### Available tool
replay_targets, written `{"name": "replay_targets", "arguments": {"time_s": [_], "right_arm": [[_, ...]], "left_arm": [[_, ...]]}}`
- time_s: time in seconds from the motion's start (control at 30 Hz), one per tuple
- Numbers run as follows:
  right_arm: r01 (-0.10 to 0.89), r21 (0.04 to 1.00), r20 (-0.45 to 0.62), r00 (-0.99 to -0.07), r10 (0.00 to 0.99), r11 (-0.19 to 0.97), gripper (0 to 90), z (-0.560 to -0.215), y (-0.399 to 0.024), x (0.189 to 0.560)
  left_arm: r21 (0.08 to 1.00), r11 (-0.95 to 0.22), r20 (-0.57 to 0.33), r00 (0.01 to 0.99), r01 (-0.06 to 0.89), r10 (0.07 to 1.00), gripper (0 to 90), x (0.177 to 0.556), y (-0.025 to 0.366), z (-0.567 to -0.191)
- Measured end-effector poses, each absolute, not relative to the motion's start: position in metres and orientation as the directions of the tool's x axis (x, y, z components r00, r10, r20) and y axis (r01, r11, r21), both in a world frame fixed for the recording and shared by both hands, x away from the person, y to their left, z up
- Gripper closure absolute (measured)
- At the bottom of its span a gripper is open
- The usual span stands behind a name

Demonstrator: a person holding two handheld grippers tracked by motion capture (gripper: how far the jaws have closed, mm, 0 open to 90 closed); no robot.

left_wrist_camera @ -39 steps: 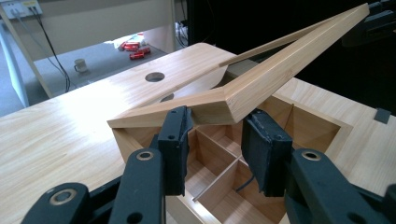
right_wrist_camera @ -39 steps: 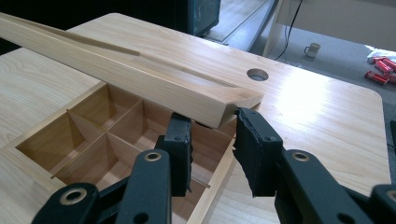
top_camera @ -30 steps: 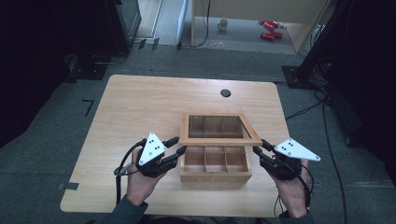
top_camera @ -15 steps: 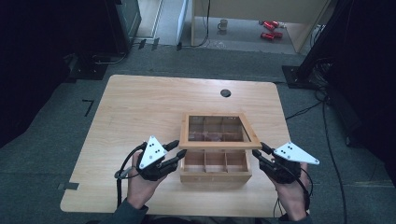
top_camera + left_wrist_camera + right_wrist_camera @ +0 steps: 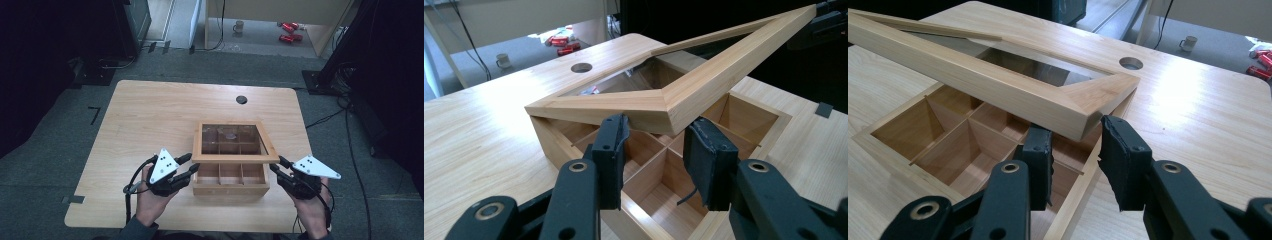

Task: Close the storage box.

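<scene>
my left tool (image 5: pixel 187 165) sits at the near left corner of the wooden box (image 5: pixel 230 180), jaws parted, one on each side of the lid's corner, the left jaw just touching its underside. my right tool (image 5: pixel 278 166) is at the near right corner, jaws also apart around that corner of the lid (image 5: pixel 235 157); neither is clamped on it. the glass-paned lid is tilted up at its near edge, raised off the box, with the divided compartments (image 5: pixel 659 170) open to view beneath. the box stands near the front middle of the tabletop (image 5: pixel 150 115), well short of the round cable hole (image 5: pixel 241 99). a mug (image 5: pixel 239 25) stands on the floor beyond.
</scene>
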State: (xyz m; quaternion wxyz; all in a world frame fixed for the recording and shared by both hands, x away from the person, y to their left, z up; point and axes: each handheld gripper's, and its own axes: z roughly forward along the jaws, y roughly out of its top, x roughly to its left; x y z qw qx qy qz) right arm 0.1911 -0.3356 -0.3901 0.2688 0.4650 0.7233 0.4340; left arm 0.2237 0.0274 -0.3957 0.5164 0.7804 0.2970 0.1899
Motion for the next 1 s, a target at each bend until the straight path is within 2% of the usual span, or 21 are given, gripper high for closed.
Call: {"name": "replay_targets", "arguments": {"time_s": [1.0], "right_arm": [[0.468,0.87,0.058,-0.409,0.911,0.155,64.6,-0.412,-0.34,0.176]], "left_arm": [[0.899,-0.315,-0.025,0.754,0.304,0.656,60.1,0.214,0.027,-0.415]]}}
